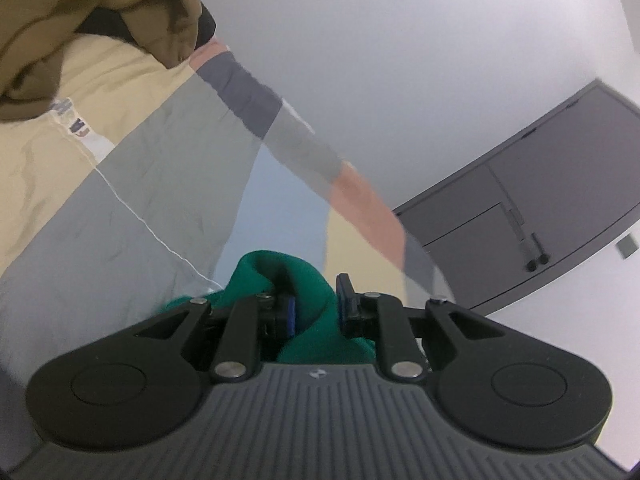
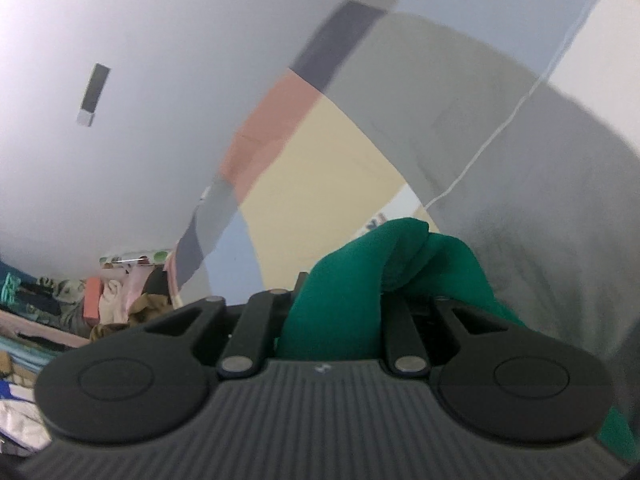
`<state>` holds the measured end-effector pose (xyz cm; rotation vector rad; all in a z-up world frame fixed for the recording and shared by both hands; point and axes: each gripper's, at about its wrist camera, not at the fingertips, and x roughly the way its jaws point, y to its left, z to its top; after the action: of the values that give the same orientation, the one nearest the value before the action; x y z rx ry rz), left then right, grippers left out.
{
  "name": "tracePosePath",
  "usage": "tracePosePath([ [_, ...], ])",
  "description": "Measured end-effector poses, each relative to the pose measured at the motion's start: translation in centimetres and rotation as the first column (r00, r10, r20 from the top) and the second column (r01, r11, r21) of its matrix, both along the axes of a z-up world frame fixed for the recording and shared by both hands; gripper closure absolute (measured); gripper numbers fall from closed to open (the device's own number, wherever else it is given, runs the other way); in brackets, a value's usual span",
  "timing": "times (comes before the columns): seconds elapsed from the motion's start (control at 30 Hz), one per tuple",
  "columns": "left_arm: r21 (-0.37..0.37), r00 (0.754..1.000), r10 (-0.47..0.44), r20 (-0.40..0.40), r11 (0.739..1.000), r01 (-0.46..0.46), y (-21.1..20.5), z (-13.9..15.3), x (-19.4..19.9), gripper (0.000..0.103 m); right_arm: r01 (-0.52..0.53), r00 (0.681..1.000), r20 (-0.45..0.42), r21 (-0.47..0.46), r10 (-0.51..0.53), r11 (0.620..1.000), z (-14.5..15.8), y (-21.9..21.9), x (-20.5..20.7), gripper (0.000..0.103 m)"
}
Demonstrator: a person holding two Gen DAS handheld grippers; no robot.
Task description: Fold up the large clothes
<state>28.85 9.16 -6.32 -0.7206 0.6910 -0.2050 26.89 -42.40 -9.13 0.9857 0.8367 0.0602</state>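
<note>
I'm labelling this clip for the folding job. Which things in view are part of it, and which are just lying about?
In the job:
- colour-block garment with green hem
- left gripper, clamped on the hem
- right gripper, green hem bunched between its fingers

Lying about:
- brown garment
- clothes pile
- grey cabinet

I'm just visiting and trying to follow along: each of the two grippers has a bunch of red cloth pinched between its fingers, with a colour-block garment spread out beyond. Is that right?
Not quite: the cloth is green, not red. The left wrist view shows green fabric bunched in the left gripper, and the right wrist view shows the same in the right gripper. The colour-block garment does spread beyond.
</note>
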Motion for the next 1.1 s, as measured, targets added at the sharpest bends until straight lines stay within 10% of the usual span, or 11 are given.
tracePosePath([
  [0.5,-0.009,0.998,0.004,-0.068,1.000,-0.005,2.0,-7.2,3.9,0.080,-0.077,0.997,0.019,0.076,0.075,0.994,-5.8,0.5,4.4,0.084],
  [0.6,-0.018,0.998,-0.031,-0.051,0.999,0.031,1.9,-6.2,2.7,0.053,-0.062,0.998,0.022,0.105,0.060,0.993,-5.2,0.3,3.6,0.080],
  [0.7,-0.084,1.000,0.015,-0.009,0.996,-0.016,2.5,-4.6,0.0,0.023,-0.084,0.995,0.062,0.070,0.079,0.994,-3.3,0.8,2.4,0.068],
  [0.87,-0.088,0.996,0.019,0.089,0.996,-0.011,3.5,-1.3,-4.9,0.018,-0.135,0.976,0.169,-0.043,0.140,0.990,0.7,1.5,-1.5,0.022],
  [1.1,0.098,0.987,-0.058,0.149,0.994,0.044,2.8,1.2,-10.3,0.018,-0.177,0.932,0.275,-0.221,0.235,0.959,5.1,1.3,-7.5,0.019],
])
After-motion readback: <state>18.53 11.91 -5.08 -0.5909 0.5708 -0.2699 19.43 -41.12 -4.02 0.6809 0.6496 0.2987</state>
